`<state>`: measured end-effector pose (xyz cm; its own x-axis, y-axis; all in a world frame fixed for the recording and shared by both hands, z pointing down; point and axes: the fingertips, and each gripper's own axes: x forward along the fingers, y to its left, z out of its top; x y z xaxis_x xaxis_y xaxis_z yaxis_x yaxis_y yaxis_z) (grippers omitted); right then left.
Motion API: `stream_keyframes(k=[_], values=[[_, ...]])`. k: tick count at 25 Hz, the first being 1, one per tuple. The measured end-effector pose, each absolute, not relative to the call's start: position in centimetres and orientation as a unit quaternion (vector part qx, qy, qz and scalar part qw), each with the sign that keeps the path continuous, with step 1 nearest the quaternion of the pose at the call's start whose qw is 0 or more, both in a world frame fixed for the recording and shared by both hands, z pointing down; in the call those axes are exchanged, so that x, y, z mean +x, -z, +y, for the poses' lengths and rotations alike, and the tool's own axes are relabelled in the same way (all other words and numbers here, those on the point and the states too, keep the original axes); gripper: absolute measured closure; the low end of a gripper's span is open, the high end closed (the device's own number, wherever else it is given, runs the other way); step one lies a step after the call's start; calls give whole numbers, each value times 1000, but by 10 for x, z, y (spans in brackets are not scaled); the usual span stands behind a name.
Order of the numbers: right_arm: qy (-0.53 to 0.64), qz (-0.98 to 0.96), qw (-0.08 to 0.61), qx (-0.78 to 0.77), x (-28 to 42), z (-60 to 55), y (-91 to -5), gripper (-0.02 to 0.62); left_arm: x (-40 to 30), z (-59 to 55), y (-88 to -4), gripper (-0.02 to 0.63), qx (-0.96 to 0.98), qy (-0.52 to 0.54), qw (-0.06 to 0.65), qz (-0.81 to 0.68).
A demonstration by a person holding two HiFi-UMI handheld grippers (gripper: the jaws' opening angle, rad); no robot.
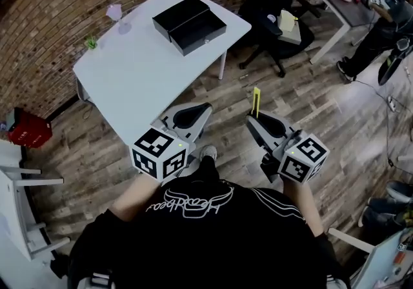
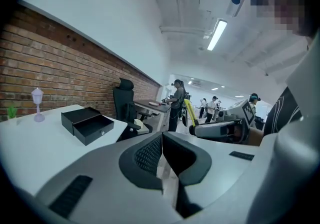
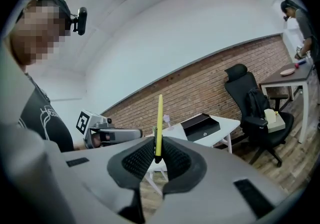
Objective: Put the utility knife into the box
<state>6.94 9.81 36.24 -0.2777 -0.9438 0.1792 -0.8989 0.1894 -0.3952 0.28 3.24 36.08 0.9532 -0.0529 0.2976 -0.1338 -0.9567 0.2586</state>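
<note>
Utility knife (image 1: 256, 102) upright, pinched at its lower end in our right tool (image 1: 253, 120), well short of the box (image 1: 189, 24) on the table (image 1: 129, 75), for carrying over; left tool (image 1: 193, 113) closed, empty.

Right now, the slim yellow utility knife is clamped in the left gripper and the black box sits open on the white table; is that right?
Not quite: the right gripper holds the slim yellow utility knife, as the right gripper view shows. The black box is open on the white table.
</note>
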Motion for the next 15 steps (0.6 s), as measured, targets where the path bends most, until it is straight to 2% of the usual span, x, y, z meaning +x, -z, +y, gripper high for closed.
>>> stream_keyframes(k=[8,15], values=[[234,777,15,-584,122,-36,-373,545,45,-107,-375,575,972,-152,158,-85],[215,777,-77,-587,155,-88,-389,545,58,-155,-387,575,967,-161,168,-108]])
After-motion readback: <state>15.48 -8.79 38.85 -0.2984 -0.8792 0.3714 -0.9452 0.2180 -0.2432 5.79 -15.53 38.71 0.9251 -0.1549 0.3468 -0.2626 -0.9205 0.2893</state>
